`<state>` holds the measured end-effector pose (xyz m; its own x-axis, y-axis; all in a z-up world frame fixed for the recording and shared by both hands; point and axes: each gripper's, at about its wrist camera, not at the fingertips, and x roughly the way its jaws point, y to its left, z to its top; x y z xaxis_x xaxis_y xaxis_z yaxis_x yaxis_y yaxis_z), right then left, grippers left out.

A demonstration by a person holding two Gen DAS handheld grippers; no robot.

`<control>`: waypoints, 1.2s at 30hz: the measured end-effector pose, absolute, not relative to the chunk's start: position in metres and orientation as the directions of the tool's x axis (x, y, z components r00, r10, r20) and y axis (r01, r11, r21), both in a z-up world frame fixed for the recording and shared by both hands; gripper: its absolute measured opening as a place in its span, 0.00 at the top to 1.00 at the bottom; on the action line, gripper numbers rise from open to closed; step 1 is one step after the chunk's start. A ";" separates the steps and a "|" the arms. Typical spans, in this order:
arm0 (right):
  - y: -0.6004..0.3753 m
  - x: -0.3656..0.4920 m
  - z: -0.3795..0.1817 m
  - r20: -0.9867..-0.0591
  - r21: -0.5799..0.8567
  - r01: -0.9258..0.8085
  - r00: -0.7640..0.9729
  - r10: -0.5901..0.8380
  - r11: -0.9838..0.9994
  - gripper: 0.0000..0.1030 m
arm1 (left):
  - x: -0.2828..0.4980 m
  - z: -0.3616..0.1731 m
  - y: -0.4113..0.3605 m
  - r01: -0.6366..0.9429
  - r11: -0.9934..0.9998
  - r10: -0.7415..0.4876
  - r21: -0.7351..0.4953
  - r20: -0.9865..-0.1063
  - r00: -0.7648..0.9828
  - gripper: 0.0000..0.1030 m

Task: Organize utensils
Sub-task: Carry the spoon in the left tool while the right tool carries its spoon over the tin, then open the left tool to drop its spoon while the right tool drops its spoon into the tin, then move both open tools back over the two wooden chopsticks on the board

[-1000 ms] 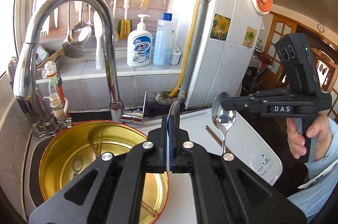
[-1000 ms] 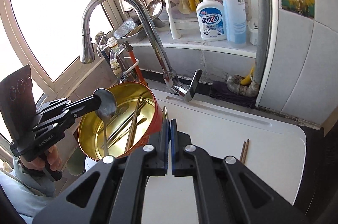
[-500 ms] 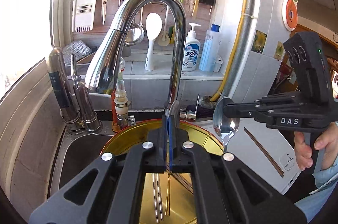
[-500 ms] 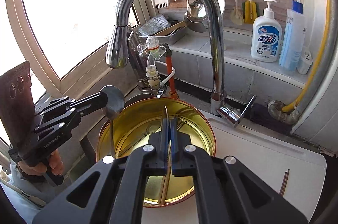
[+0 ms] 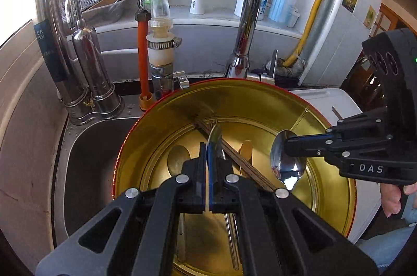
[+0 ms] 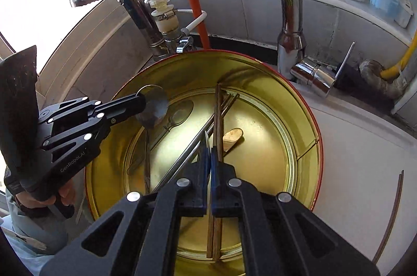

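Spoons point(image 5: 286, 166) gripped over gold tin point(image 5: 260, 96), left tool point(image 5: 208, 156) and right tool point(image 6: 208, 158) each clamped, handles hidden.

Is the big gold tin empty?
No. The round gold tin holds brown wooden chopsticks and a small wooden spoon on its bottom.

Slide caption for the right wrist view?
Both tongs hold spoons over the gold tin; chopsticks lie inside.
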<state>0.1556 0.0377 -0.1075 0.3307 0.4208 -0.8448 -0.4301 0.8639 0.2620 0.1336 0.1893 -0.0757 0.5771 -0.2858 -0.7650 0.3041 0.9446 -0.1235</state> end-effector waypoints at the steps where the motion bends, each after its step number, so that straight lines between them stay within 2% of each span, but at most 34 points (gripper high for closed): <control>1: 0.037 0.158 -0.111 -0.850 0.260 -0.420 0.327 0.413 0.869 0.97 | 0.135 -0.081 0.188 0.303 0.945 -0.281 -0.121 -0.774 0.567 0.99; 6: 0.028 0.169 -0.124 -0.865 0.286 -0.361 0.300 0.401 0.887 0.97 | 0.135 -0.091 0.185 0.311 0.942 -0.282 -0.124 -0.793 0.539 0.99; 11: 0.029 0.167 -0.118 -0.867 0.271 -0.377 0.305 0.395 0.886 0.97 | 0.133 -0.088 0.182 0.317 0.944 -0.265 -0.095 -0.790 0.553 0.99; 13: 0.029 0.164 -0.111 -0.867 0.240 -0.390 0.325 0.377 0.889 0.95 | 0.128 -0.081 0.181 0.312 0.948 -0.236 -0.057 -0.783 0.575 0.93; 14: 0.028 0.162 -0.107 -0.867 0.219 -0.392 0.343 0.362 0.894 0.85 | 0.126 -0.078 0.180 0.305 0.952 -0.211 -0.028 -0.781 0.587 0.85; 15: 0.026 0.161 -0.102 -0.863 0.200 -0.390 0.364 0.351 0.899 0.75 | 0.122 -0.074 0.180 0.289 0.957 -0.177 0.007 -0.776 0.605 0.48; 16: 0.023 0.158 -0.096 -0.854 0.187 -0.386 0.390 0.344 0.903 0.54 | 0.119 -0.071 0.180 0.268 0.962 -0.141 0.042 -0.767 0.626 0.25; 17: 0.019 0.155 -0.091 -0.844 0.177 -0.381 0.416 0.339 0.908 0.36 | 0.114 -0.067 0.180 0.253 0.965 -0.116 0.070 -0.749 0.652 0.12; 18: 0.017 0.152 -0.086 -0.834 0.172 -0.383 0.434 0.340 0.908 0.32 | 0.110 -0.063 0.180 0.259 0.962 -0.118 0.080 -0.736 0.666 0.12; 21: 0.016 0.145 -0.078 -0.831 0.150 -0.400 0.443 0.335 0.904 0.29 | 0.104 -0.058 0.180 0.276 0.958 -0.134 0.076 -0.733 0.667 0.12; 25: 0.017 0.134 -0.071 -0.809 0.092 -0.417 0.498 0.312 0.904 0.11 | 0.100 -0.053 0.184 0.263 0.963 -0.140 0.056 -0.730 0.669 0.12; 36: -0.008 0.120 -0.071 -0.806 0.127 -0.410 0.488 0.335 0.903 0.09 | 0.089 -0.040 0.177 0.252 0.967 -0.200 -0.029 -0.700 0.686 0.12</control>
<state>0.1200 -0.0079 -0.0710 0.4883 0.3350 -0.8058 -0.4098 0.9033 0.1273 0.0894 0.1766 -0.0400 0.6856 -0.2000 -0.6999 0.2521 0.9672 -0.0294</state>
